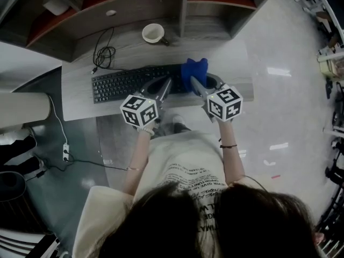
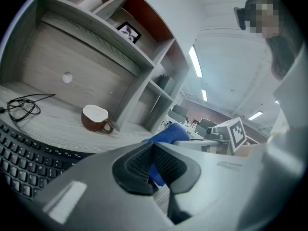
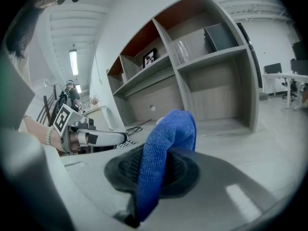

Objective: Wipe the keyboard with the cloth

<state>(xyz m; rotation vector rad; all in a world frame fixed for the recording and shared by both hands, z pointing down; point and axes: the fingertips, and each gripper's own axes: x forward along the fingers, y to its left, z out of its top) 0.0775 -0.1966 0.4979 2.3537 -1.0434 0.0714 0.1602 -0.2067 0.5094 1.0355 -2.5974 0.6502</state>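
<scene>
My right tool (image 3: 155,171) is clamped on the blue cloth (image 3: 169,136) over the right end of the keyboard (image 1: 122,83), my left tool (image 2: 153,170) closed and empty beside it; wiping seems barely begun, so next I press down and sweep left.

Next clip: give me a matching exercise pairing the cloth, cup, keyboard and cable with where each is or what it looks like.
1 cloth
2 cup
3 keyboard
4 cable

A coiled on the desk
B brown outside, white inside
C black, along the desk's front
D pinched by the right gripper

Pairs: 1-D, 2-B, 3-C, 4-A
</scene>
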